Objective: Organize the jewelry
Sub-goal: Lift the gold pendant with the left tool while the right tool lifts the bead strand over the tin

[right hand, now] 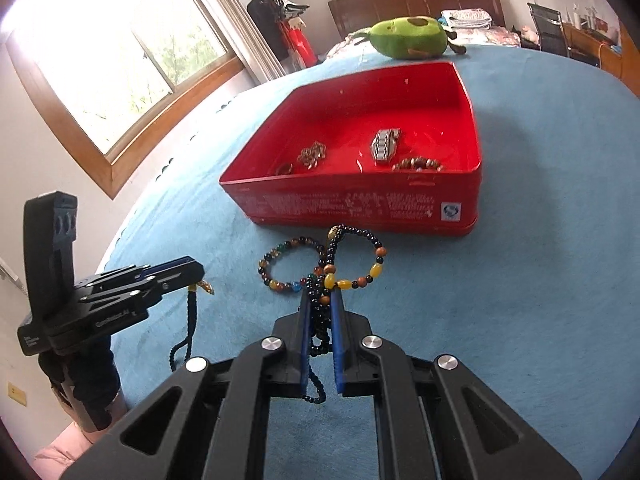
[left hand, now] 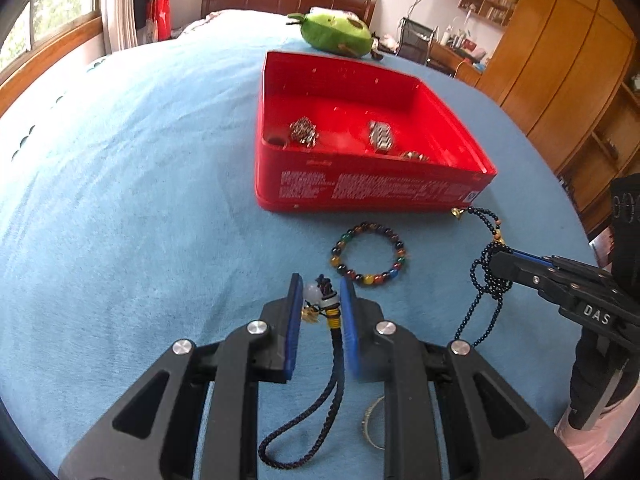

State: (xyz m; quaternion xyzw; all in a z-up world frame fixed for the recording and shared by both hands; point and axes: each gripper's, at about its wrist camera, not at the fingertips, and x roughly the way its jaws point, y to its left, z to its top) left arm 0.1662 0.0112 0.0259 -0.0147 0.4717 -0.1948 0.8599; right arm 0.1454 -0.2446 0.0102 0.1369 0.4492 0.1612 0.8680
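A red box [left hand: 372,192] [right hand: 360,204] stands open on the blue bedspread and holds several metal and bead pieces. A multicolour bead bracelet [left hand: 368,254] [right hand: 288,264] lies in front of it. My left gripper [left hand: 320,292] is shut on a dark cord pendant [left hand: 326,302] with a white bead; its cord [left hand: 336,392] trails back between the fingers. My right gripper [right hand: 320,300] is shut on a dark bead necklace [right hand: 356,256] [left hand: 486,280] with yellow beads, looped toward the box. Each gripper shows in the other view, the left [right hand: 176,276] and the right [left hand: 504,264].
A silver bangle [left hand: 372,424] lies under my left gripper's right finger. A green avocado plush [left hand: 336,34] [right hand: 408,38] sits behind the box. Windows are to the left, wooden cupboards [left hand: 568,80] to the right, a headboard at the back.
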